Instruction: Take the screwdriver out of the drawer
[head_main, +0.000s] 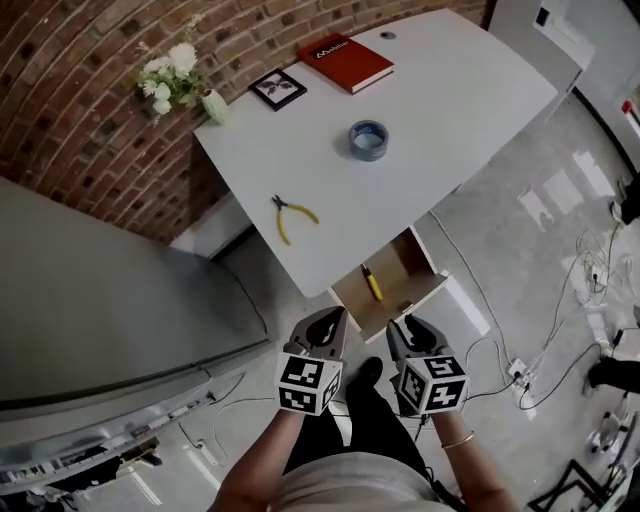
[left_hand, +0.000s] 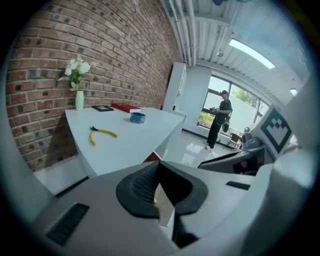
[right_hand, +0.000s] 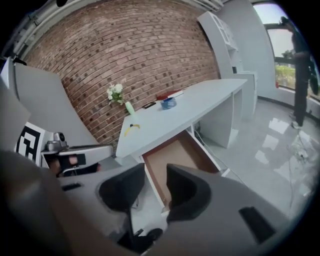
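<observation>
The wooden drawer stands pulled out from under the near edge of the white table. A yellow-handled screwdriver lies on its floor, towards the left side. Both grippers hang just in front of the drawer, above the floor. My left gripper has its pads closed together with nothing held. My right gripper is open and empty. In the right gripper view, the drawer shows beyond the right gripper, but the screwdriver is out of sight. In the left gripper view, the left gripper hides most of the drawer.
On the table lie yellow-handled pliers, a blue tape roll, a red book, a small picture frame and a vase of flowers. A grey cabinet stands left. Cables trail on the floor at right.
</observation>
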